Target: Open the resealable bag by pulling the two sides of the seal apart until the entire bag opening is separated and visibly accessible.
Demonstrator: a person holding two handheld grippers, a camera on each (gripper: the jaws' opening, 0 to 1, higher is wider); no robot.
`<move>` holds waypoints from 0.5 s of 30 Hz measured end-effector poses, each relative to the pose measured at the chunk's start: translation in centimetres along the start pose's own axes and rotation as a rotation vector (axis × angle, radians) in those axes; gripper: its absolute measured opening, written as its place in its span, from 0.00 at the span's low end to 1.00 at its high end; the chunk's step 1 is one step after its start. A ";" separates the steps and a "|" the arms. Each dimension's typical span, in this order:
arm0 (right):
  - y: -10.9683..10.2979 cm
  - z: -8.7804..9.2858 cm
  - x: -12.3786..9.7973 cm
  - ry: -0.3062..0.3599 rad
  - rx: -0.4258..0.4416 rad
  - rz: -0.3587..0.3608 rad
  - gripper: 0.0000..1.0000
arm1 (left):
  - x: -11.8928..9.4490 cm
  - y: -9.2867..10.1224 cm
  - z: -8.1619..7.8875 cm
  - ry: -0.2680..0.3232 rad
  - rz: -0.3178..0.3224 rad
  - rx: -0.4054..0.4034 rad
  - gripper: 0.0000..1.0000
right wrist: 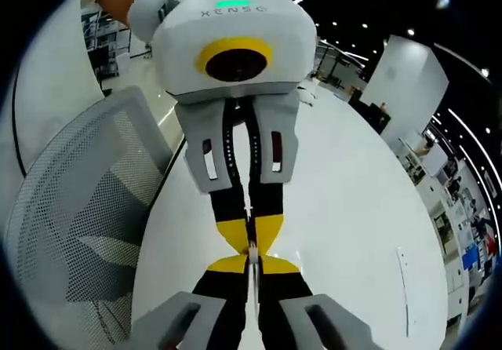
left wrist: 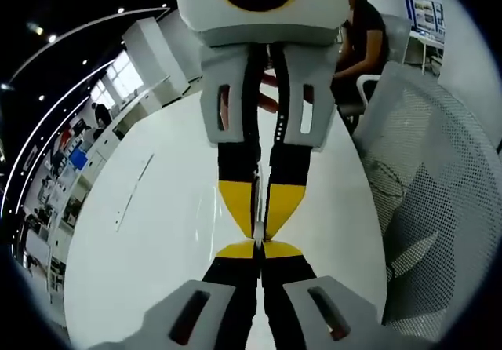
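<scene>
My left gripper (left wrist: 260, 249) rises from the bottom of the left gripper view with its yellow-tipped jaws shut. The right gripper (left wrist: 259, 231) comes down from the top and meets it tip to tip, jaws also closed. A thin pale sliver of the clear resealable bag (left wrist: 258, 230) shows pinched where the tips meet; the rest of the bag is too transparent to make out. In the right gripper view my right gripper (right wrist: 252, 260) stands shut at the bottom. The left gripper (right wrist: 250, 242) faces it from above, with the bag's edge (right wrist: 252, 249) showing between them. Both hover above the white table (left wrist: 157, 209).
A grey mesh chair (left wrist: 439, 193) stands at the table's edge, and it shows as the mesh chair (right wrist: 78, 209) on the left of the right gripper view. A person (left wrist: 362, 40) sits at the table's far end. Office shelves and desks line the background.
</scene>
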State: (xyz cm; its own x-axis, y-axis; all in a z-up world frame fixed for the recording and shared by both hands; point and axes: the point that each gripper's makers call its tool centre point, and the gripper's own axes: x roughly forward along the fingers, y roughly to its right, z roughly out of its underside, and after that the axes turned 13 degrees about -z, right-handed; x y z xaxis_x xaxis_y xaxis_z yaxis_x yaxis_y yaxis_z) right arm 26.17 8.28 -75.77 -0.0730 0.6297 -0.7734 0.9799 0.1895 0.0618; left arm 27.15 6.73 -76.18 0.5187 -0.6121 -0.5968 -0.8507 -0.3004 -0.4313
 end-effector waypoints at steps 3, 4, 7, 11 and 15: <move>-0.2 0.1 0.2 0.006 0.061 -0.016 0.00 | 0.0 0.3 0.1 -0.004 0.016 -0.024 0.00; -0.2 0.1 0.4 0.002 0.060 -0.014 0.00 | 0.1 0.2 0.2 -0.006 0.014 -0.018 0.00; -0.3 0.4 0.7 -0.014 0.077 -0.020 0.00 | 0.3 0.4 0.5 -0.018 0.019 -0.003 0.00; -0.3 0.7 0.7 -0.015 0.098 -0.022 0.00 | 0.5 0.4 0.6 -0.024 0.021 -0.021 0.00; -0.2 0.9 0.6 -0.014 0.110 -0.020 0.00 | 0.6 0.4 0.6 -0.025 0.021 -0.022 0.00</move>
State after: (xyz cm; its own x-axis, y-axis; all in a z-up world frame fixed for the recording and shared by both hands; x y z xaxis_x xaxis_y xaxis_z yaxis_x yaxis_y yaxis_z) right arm 26.06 7.97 -76.85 -0.0909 0.6161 -0.7824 0.9928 0.1174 -0.0228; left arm 27.18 6.70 -77.05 0.5021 -0.6004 -0.6224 -0.8632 -0.3037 -0.4033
